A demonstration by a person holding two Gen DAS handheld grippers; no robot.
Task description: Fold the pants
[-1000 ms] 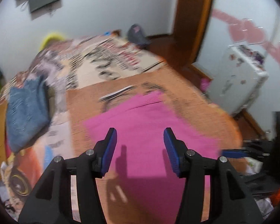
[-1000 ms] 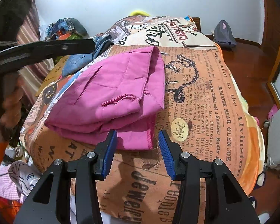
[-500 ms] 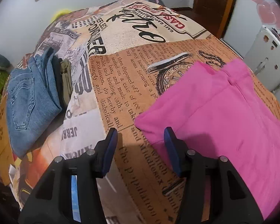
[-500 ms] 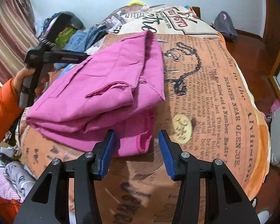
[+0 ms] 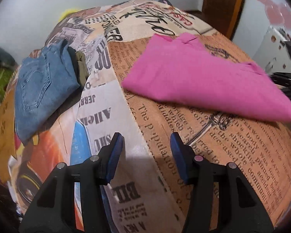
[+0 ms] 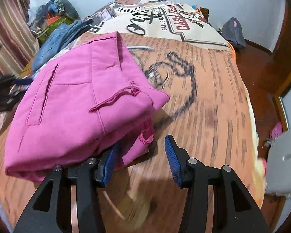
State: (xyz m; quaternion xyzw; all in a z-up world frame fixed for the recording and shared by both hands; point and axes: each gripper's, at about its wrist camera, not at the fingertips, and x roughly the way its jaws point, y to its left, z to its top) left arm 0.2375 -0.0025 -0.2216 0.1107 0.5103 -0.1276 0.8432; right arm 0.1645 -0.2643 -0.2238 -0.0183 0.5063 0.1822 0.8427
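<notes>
The pink pants (image 5: 199, 77) lie folded into a thick stack on the newspaper-print bedspread (image 5: 213, 155). In the right wrist view the pants (image 6: 77, 101) show a back pocket and a hem at the near corner. My left gripper (image 5: 146, 155) is open and empty, hovering over the bedspread short of the pants. My right gripper (image 6: 139, 161) is open at the near right corner of the stack; its left finger (image 6: 108, 163) sits under the edge of the cloth.
Folded blue jeans (image 5: 40, 85) lie on the left of the bed, with an olive garment (image 5: 81, 66) beside them. A clothes pile (image 6: 54, 13) sits by the far wall. A dark bag (image 6: 232, 33) is on the wooden floor. A white cabinet (image 6: 283, 165) stands at right.
My left gripper has pulled back off the pants toward the bed's near side. My right gripper has moved in to the stack's near corner.
</notes>
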